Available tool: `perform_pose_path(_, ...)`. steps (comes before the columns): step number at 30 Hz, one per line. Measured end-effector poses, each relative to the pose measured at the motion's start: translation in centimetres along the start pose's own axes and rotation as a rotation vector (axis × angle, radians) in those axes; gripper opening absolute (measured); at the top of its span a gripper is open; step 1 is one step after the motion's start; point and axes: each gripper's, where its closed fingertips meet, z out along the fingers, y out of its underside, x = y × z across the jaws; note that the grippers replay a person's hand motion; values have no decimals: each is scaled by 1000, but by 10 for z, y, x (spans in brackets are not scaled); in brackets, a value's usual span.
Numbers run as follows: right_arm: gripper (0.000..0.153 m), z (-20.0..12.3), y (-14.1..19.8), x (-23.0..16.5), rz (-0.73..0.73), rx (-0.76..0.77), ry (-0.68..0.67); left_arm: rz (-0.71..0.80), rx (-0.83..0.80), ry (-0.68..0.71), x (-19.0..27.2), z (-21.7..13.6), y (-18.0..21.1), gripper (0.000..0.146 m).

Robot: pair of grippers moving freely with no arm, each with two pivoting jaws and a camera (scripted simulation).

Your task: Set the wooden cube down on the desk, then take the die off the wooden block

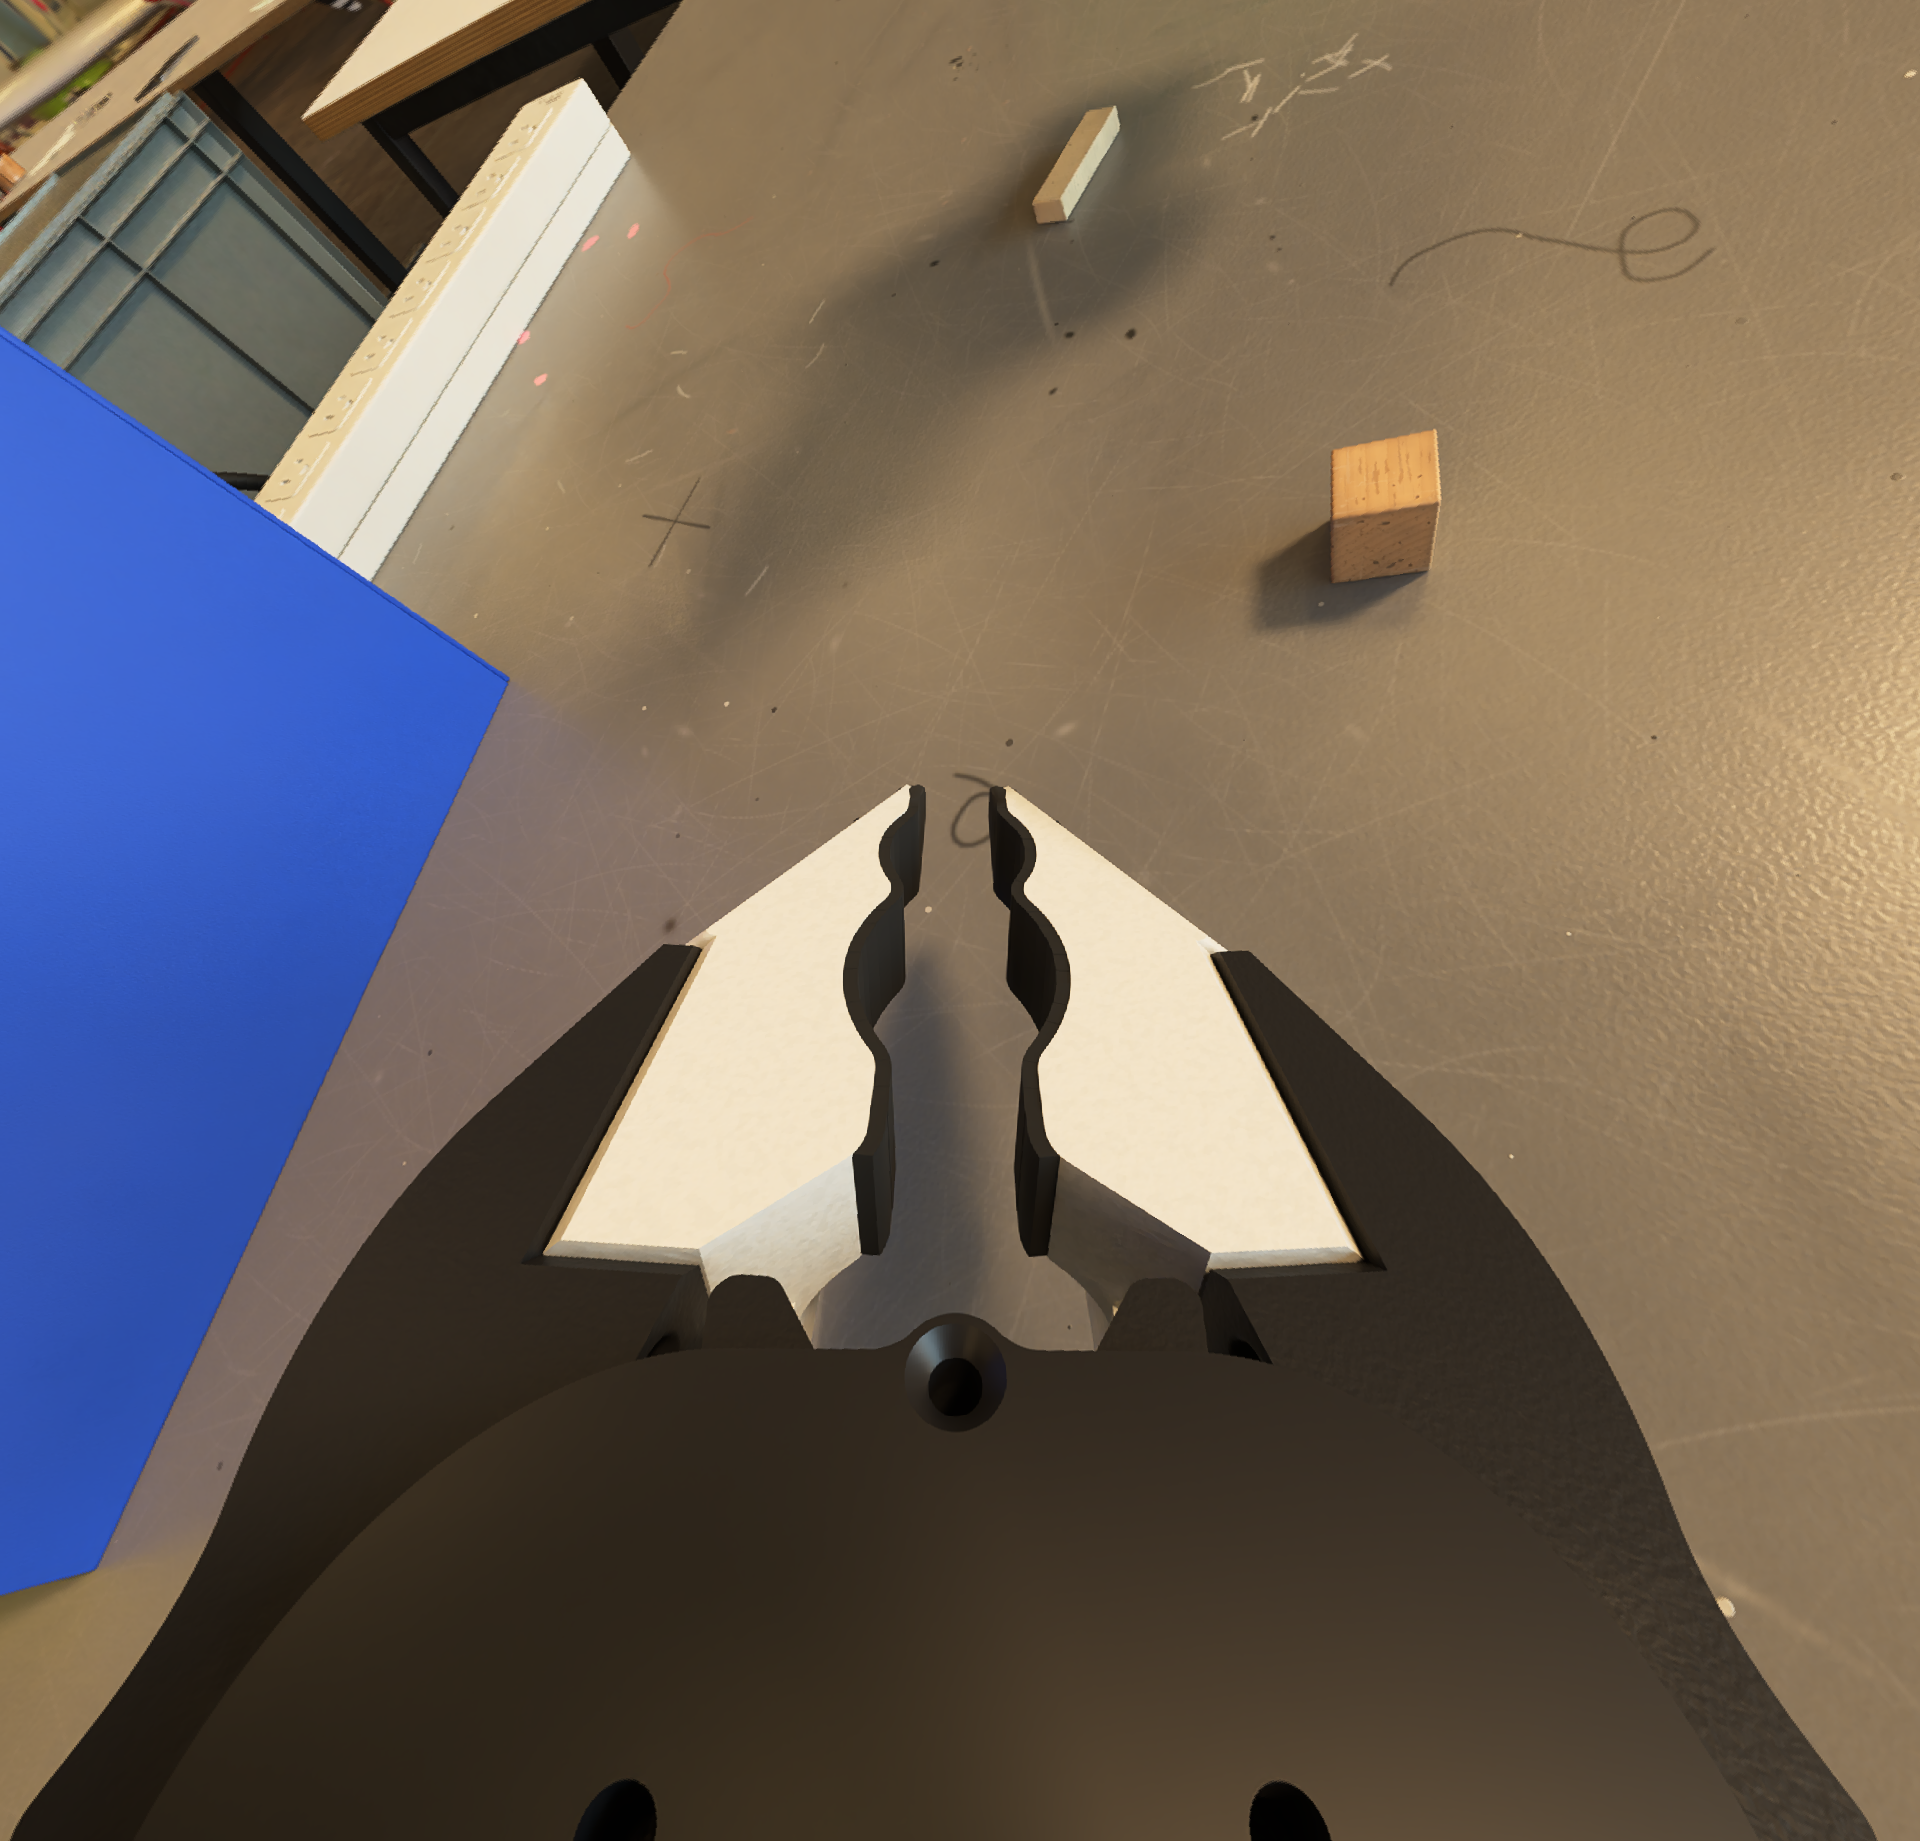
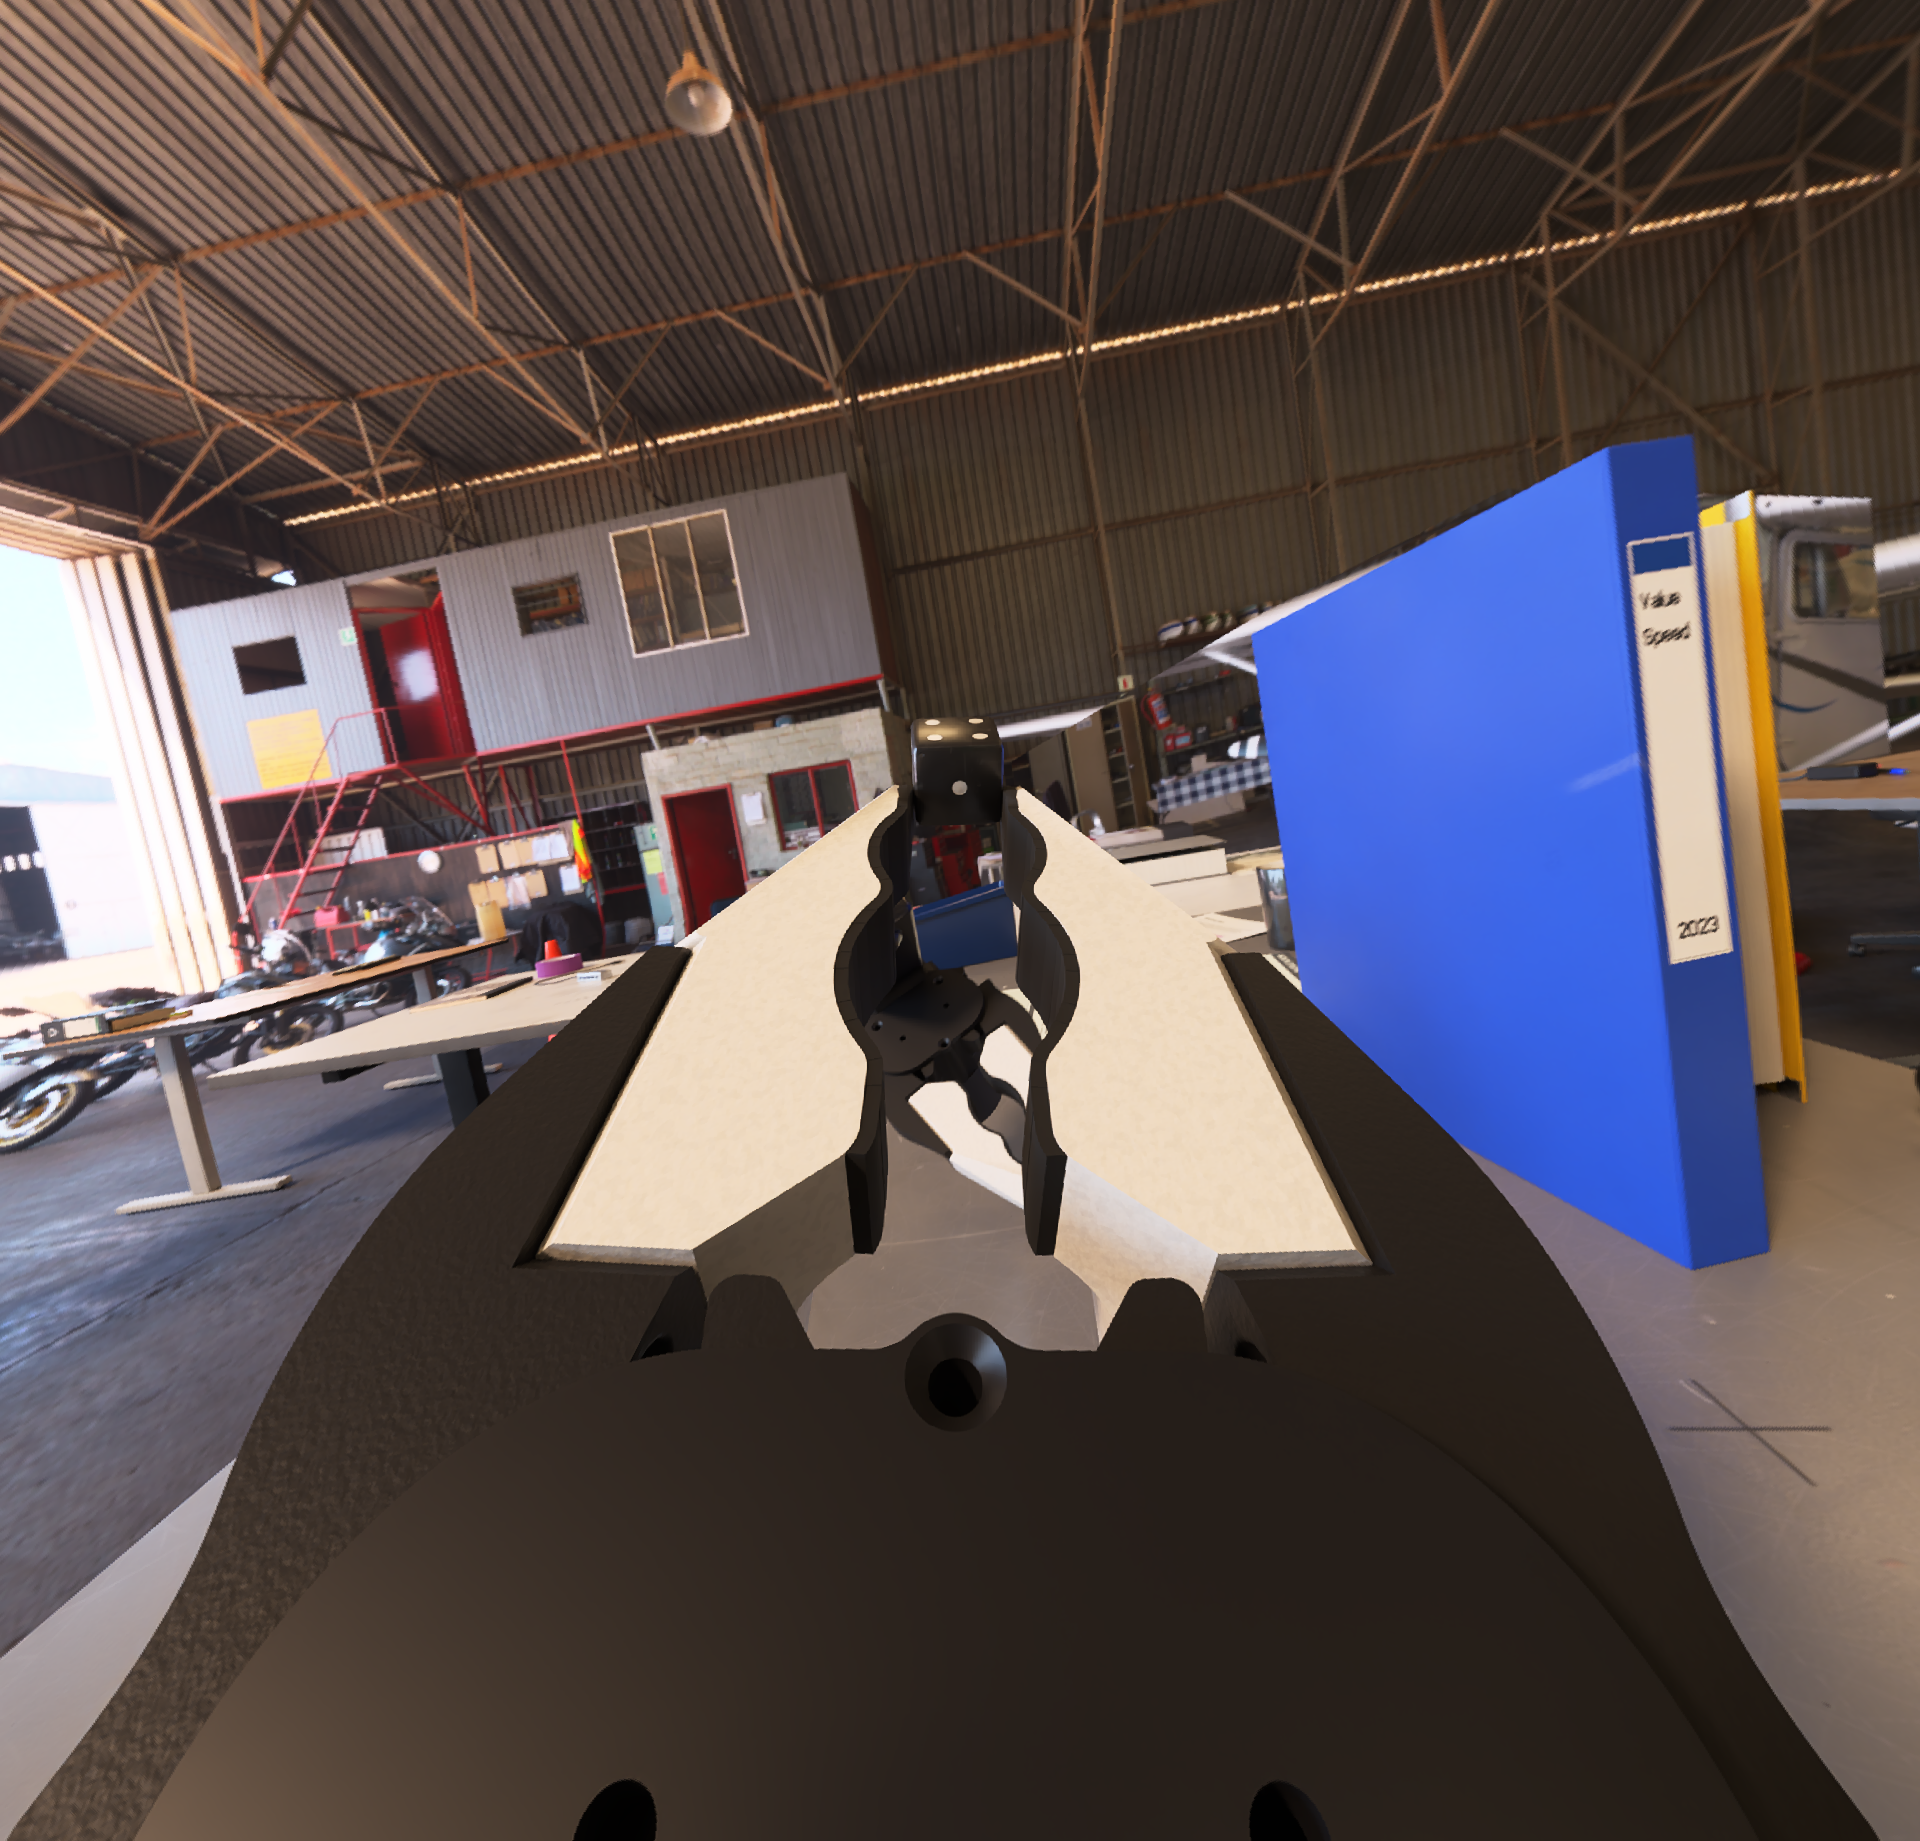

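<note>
The right gripper (image 2: 956, 792) is held level, and a black die (image 2: 955, 773) with white pips is clamped between its fingertips, clear of the grey desk (image 2: 1621, 1376). A blue binder (image 2: 1475, 856) is stood upright on the desk to the right, with a yellow-covered book (image 2: 1766, 804) just behind it. The other gripper (image 2: 940, 1038) is partly seen beyond the jaws, lower down.
</note>
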Motion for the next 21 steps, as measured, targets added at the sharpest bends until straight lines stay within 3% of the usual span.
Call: perform_pose_path(21, 16, 9, 32, -4, 32, -99, -4, 14, -3, -1, 1, -3, -1, 12)
